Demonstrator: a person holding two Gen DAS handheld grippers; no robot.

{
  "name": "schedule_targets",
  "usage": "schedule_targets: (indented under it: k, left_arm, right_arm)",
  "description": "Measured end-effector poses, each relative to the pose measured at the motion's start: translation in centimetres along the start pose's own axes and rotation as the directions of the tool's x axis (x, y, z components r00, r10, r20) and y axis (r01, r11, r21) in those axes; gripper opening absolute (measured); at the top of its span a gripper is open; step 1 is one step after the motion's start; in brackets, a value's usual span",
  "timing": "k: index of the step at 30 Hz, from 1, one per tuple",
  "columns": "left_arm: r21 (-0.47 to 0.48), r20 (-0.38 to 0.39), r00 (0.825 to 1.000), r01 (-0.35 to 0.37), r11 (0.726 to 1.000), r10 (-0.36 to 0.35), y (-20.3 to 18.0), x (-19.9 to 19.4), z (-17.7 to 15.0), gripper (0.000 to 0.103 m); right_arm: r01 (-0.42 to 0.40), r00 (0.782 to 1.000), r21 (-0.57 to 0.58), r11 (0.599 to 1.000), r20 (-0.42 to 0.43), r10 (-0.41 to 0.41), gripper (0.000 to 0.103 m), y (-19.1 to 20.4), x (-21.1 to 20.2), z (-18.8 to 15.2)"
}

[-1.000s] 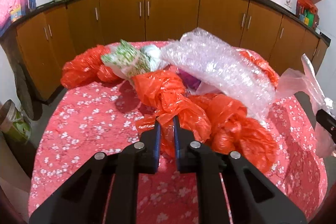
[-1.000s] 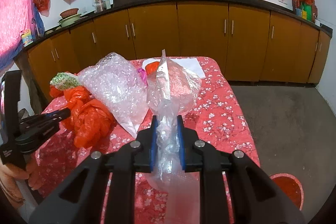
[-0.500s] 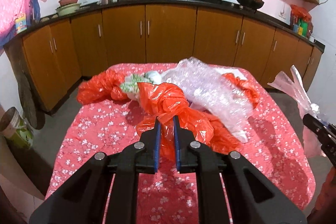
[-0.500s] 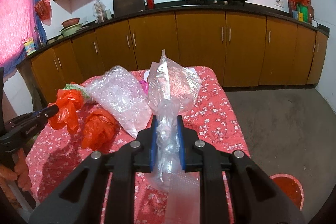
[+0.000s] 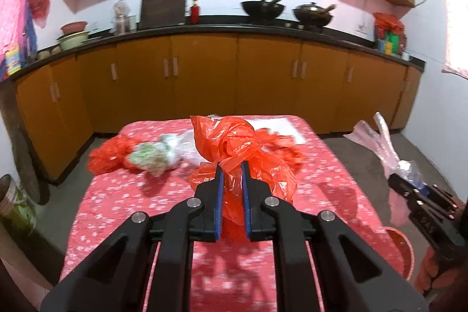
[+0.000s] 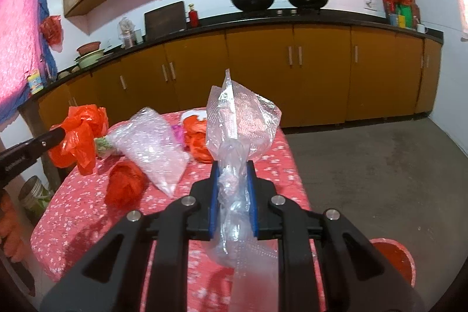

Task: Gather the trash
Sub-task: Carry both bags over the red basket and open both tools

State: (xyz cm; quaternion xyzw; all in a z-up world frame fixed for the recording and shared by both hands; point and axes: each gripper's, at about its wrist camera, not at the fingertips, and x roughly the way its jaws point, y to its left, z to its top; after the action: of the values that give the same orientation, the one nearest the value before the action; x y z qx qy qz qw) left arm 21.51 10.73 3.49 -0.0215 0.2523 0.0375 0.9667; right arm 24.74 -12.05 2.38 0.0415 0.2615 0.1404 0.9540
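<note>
Red bag (image 5: 234,142), clear wrap (image 6: 237,119), both gripped

the left gripper (image 5: 232,165) points forward and a bit down, with its two black arms spread wide near the camera. its blue pads (image 5: 218,203) are squeezed tight on a red plastic bag (image 5: 245,154). the right gripper (image 6: 233,165) points forward and a bit down too. its blue pads (image 6: 214,201) are pinched on a clear plastic bag (image 6: 239,122) that sticks up between them. in the left wrist view the right gripper shows at the right edge, held by a hand (image 5: 430,271) low down.
</note>
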Motion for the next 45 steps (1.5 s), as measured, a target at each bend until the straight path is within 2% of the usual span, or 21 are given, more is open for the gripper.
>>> schedule_targets:
  k: [5, 11, 15, 19, 25, 28, 31, 36, 39, 45]
  left_arm:
    - [0.032, -0.004, 0.997, 0.071, 0.997, -0.071, -3.5, 0.1, -0.1, 0.011]
    - [0.075, -0.033, 0.983, 0.183, 0.98, -0.181, -9.0, 0.7, -1.0, 0.011]
    - [0.096, -0.073, 0.963, 0.266, 0.959, -0.259, -12.9, 1.0, -2.5, 0.011]
    - [0.098, -0.129, 0.935, 0.344, 0.934, -0.331, -17.0, 1.6, -4.3, 0.011]
    - [0.141, -0.228, 0.887, 0.437, 0.888, -0.401, -24.2, 2.7, -8.1, 0.011]
    - [0.169, -0.282, 0.869, 0.463, 0.87, -0.407, -27.0, 3.5, -10.0, 0.011]
    - [0.195, -0.333, 0.852, 0.482, 0.854, -0.404, -29.5, 4.4, -11.8, 0.011]
    - [0.247, -0.405, 0.834, 0.495, 0.833, -0.375, -32.8, 6.1, -14.3, 0.011]
    - [0.254, -0.446, 0.823, 0.495, 0.831, -0.353, -34.1, 7.4, -15.4, 0.011]
    - [0.27, -0.488, 0.811, 0.492, 0.827, -0.323, -36.0, 9.3, -16.7, 0.011]
  right_arm:
    - [0.059, 0.998, 0.034, 0.998, 0.006, -0.059, 0.018, -3.9, -1.0, -0.4]
    - [0.139, 0.99, 0.07, 0.988, -0.005, -0.139, 0.018, -8.4, -2.1, -2.0]
    - [0.202, 0.979, 0.082, 0.976, -0.023, -0.201, 0.018, -11.4, -3.0, -3.5]
    - [0.275, 0.961, 0.097, 0.956, -0.066, -0.27, 0.018, -15.1, -3.8, -5.8]
    - [0.392, 0.913, 0.162, 0.905, -0.19, -0.362, 0.018, -21.6, -4.5, -11.2]
    - [0.421, 0.894, 0.193, 0.886, -0.257, -0.368, 0.018, -24.3, -4.4, -14.0]
    - [0.425, 0.886, 0.206, 0.881, -0.293, -0.359, 0.018, -25.5, -4.0, -15.5]
    - [0.413, 0.882, 0.229, 0.881, -0.342, -0.324, 0.018, -26.3, -2.4, -17.6]
    - [0.401, 0.882, 0.245, 0.883, -0.364, -0.299, 0.018, -27.0, -1.4, -18.6]
    - [0.381, 0.886, 0.263, 0.886, -0.378, -0.269, 0.02, -28.3, 0.0, -19.2]
